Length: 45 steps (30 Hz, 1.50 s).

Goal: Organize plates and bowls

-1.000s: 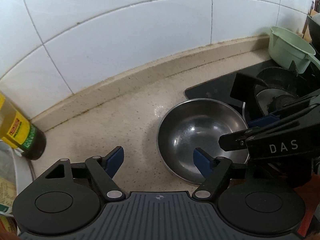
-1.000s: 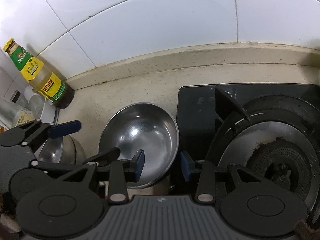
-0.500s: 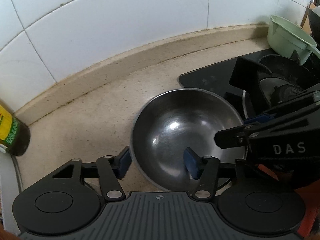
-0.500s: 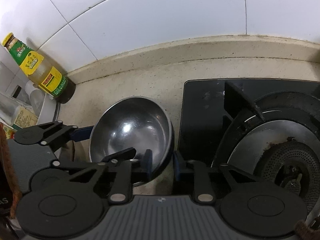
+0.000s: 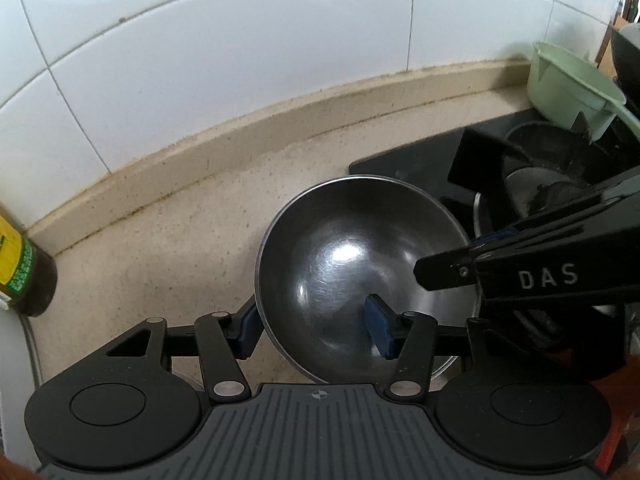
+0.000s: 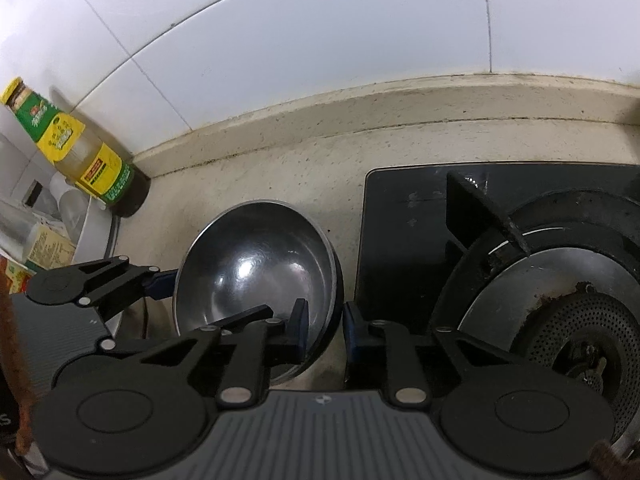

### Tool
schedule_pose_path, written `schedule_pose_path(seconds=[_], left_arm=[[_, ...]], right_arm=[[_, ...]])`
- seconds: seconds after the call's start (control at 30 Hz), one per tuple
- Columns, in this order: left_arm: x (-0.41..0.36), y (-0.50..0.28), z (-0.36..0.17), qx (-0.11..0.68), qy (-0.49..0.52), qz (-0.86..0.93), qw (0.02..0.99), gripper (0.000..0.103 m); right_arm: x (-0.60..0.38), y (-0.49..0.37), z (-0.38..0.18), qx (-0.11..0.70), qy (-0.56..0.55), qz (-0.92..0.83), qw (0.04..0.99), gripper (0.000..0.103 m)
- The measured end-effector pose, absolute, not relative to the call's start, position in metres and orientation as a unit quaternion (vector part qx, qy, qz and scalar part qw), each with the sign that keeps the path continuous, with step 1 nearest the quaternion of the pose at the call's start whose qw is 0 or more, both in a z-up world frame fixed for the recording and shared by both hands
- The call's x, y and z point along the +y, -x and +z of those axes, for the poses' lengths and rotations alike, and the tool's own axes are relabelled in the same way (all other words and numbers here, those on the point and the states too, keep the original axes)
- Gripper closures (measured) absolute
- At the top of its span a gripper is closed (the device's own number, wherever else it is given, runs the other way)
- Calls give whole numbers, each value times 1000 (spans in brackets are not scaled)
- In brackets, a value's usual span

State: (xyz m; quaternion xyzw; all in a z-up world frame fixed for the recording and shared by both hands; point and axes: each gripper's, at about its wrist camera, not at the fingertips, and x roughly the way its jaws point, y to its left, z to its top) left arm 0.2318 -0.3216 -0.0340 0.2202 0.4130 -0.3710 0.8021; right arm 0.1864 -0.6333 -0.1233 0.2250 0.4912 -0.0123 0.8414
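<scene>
A steel bowl (image 5: 360,264) is held tilted above the beige counter, next to the black stove. It also shows in the right wrist view (image 6: 256,268). My right gripper (image 6: 326,330) is shut on the bowl's right rim, one pad inside and one outside. My left gripper (image 5: 316,330) is open and straddles the bowl's left rim, its left pad outside and its right pad inside, with a gap to the wall. In the left wrist view the right gripper (image 5: 520,276) reaches in from the right.
A yellow-labelled bottle (image 6: 76,148) stands at the wall on the left. The black gas stove (image 6: 560,280) with its burner lies right of the bowl. A green plastic basin (image 5: 572,84) sits at the far right. A white tiled wall backs the counter.
My right gripper has closed on the bowl's rim and tilted the bowl up. My left gripper has moved right, narrowed, and now straddles the bowl's left rim.
</scene>
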Motion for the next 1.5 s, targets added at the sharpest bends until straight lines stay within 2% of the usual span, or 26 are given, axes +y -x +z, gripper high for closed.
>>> schedule_pose_path(seconds=[0.47,0.87,1.27,1.5], left_arm=[[-306,-224,9,370,-194,-366,831,39],[-244,-203,49,336,-163,-311,874,35],[-181,-210,34,368,-141,-244,886,34],[-176,-220,24,382,-134,-240,882,34]], right_arm=[[-629,-179,-95,456,-227,2,861,85],[-571,-183,-55,439,-185,63,877,85],[-503,-207,-66,467,-157,131,861,85],[-494,-215,-74,478,-145,134,856,85]])
